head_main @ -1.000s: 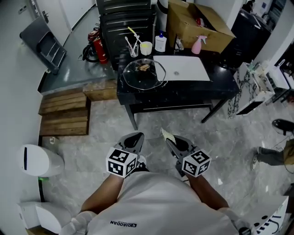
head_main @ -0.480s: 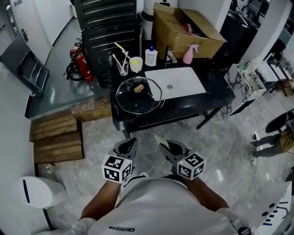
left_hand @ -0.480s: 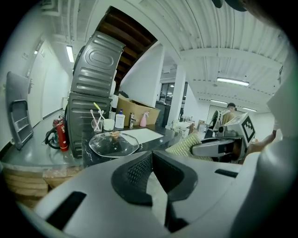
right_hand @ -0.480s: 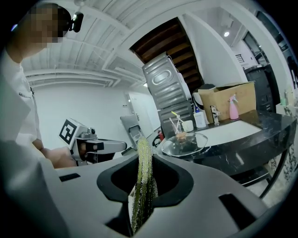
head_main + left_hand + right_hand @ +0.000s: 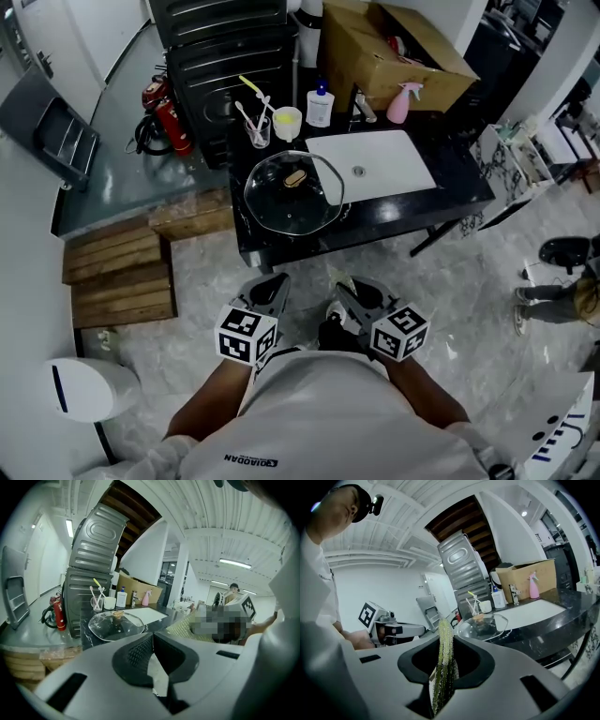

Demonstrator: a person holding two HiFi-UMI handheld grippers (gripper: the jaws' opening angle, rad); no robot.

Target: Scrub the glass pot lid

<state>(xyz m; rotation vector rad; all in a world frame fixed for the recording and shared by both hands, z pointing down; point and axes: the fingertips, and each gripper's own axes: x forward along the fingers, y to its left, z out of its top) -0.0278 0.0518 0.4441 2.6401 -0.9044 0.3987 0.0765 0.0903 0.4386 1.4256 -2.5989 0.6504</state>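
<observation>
The glass pot lid (image 5: 293,192), with a brown knob, lies flat on the left end of the black table (image 5: 450,197). Both grippers are held close to the person's body, short of the table and well apart from the lid. My left gripper (image 5: 267,292) is shut with nothing in it; in the left gripper view its jaws (image 5: 152,637) meet and the lid (image 5: 117,624) lies ahead. My right gripper (image 5: 352,291) is shut on a yellow-green scrub pad (image 5: 339,279). That pad (image 5: 443,663) stands upright between the jaws (image 5: 445,637), with the lid (image 5: 483,623) beyond.
A white sink (image 5: 370,164) lies right of the lid. Behind stand a cup of brushes (image 5: 258,129), a white cup (image 5: 288,120), a bottle (image 5: 320,103), a pink sprayer (image 5: 400,103) and a cardboard box (image 5: 403,47). Wooden pallets (image 5: 117,272) lie left; another person's feet (image 5: 562,281) show right.
The table and lid have drawn nearer in the head view as the person came up to them. Both grippers keep the same pose and the same hold.
</observation>
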